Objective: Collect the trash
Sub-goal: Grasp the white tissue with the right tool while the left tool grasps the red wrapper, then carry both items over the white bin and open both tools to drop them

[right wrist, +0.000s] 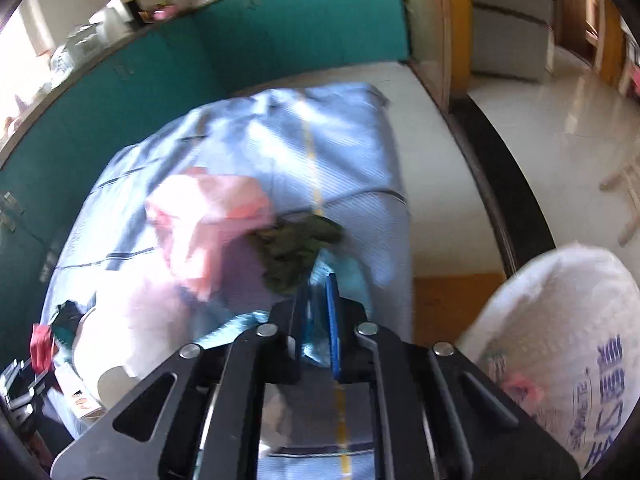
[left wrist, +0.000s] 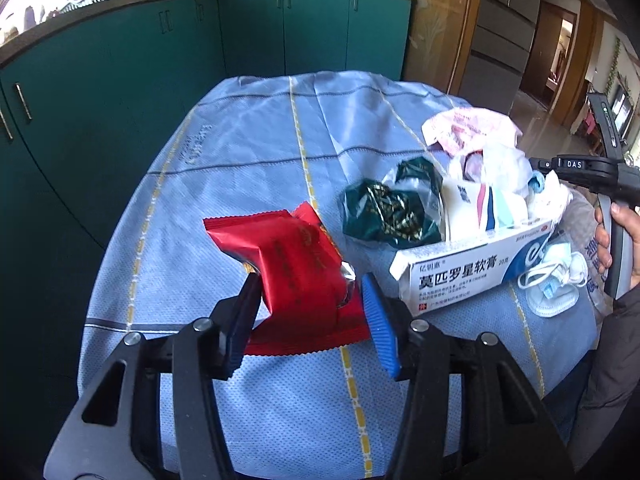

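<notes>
**Two pieces in the tongs, most of the litter not yet bagged**

Left wrist view: the left gripper (left wrist: 308, 300) has its blue pads pinching a red foil wrapper (left wrist: 296, 268), which juts up and away from the jaws above the blue checked tablecloth (left wrist: 240, 140), toward the table's near edge. The rest of the trash sits in a heap by the right edge: a dark green crumpled wrapper (left wrist: 384, 212), a white ointment box (left wrist: 460, 268) with printed lettering, a pink-and-white plastic bag (left wrist: 472, 128), tissues and packets behind the box, and a pale blue face mask (left wrist: 556, 284) at the very edge. None of these looks gathered. A hand (left wrist: 612, 236) at the right margin holds the other tool's grip.

Right wrist view: this picture is motion-blurred. The right gripper (right wrist: 320, 284) has its jaws pressed nearly together on a thin pale blue scrap (right wrist: 348, 276); what it is I cannot tell. Just beyond the tips lies a dark green crumpled piece (right wrist: 296, 244), with a pink bag (right wrist: 208, 216) beside it. A white woven sack (right wrist: 560, 344) with blue print stands off the table's right edge, probably the collecting bag.

My judgement: the task is at an early stage. Two items are gripped, neither is in the sack, and the heap remains.
</notes>
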### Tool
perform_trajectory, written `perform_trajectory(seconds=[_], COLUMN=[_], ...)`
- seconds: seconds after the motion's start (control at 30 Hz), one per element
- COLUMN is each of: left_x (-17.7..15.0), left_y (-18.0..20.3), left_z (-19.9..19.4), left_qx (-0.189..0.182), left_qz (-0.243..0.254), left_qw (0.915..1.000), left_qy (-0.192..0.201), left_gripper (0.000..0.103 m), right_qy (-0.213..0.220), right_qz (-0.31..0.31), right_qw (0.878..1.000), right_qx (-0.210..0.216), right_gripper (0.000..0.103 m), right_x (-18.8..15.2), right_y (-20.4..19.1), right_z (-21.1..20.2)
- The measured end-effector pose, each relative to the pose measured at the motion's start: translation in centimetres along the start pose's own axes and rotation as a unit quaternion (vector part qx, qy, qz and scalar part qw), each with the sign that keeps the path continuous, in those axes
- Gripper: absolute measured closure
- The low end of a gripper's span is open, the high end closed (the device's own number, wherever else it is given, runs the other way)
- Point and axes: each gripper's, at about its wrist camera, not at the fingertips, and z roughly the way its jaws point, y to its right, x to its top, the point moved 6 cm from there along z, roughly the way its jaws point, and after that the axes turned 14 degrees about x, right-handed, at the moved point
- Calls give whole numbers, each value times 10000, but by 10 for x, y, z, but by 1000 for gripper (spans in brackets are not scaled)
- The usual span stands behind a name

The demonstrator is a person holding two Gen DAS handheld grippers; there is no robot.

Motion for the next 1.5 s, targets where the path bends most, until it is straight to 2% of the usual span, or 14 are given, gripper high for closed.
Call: perform_trajectory(seconds=[0.23,0.3,0.33,0.37,0.53,0.6,0.63,0.73,0.9,1.0,1.1,1.2,1.3,1.5], left_x=[7,7,8,9,20,22,23,22,21,23,27,37,49,65], left_y=[-2,-2,-1,-1,-1,2,3,6,5,5,10,29,63,169], left_z=[-13,-16,-17,-19,-40,-44,-45,-46,-50,-54,-60,-66,-76,-91], left_qx=[28,17,31,52,101,63,45,3,-2,-9,-167,-490,-942,-1949], left_qz=[-33,-21,-19,-20,-90,-83,-75,-41,-61,-105,-141,-62,123,802], left_qw=[9997,9997,9996,9994,9961,9956,9956,9957,9952,9946,9939,9923,9873,9695], left_qy=[226,256,296,350,873,929,936,924,975,1031,1079,1139,1272,1249], left_gripper=[50,50,50,50,50,50,50,50,50,50,50,50,50,50], right_qy=[99,7,-27,-42,-451,-575,-604,-485,197,630,1043,1787,2424,2565], right_qz=[-399,-521,-641,-802,-1111,-1186,-1164,-1313,-1395,-1390,-1292,-984,-389,979], right_qw=[9983,9985,9979,9968,9927,9913,9914,9898,9835,9816,9829,9786,9586,9311], right_qx=[418,184,80,46,-99,-62,8,282,1136,1152,793,-279,-1444,-2400], right_gripper=[92,57,22,13,15,35,55,74,75,76,77,77,77,77], right_x=[5,1,-3,-8,-48,-62,-65,-68,-55,-46,-36,-28,-34,-66], right_y=[-29,-31,-34,-38,-38,-40,-40,-54,-70,-71,-62,-32,6,82], right_z=[-21,-27,-31,-34,-29,-23,-21,-27,-62,-80,-98,-131,-164,-189])
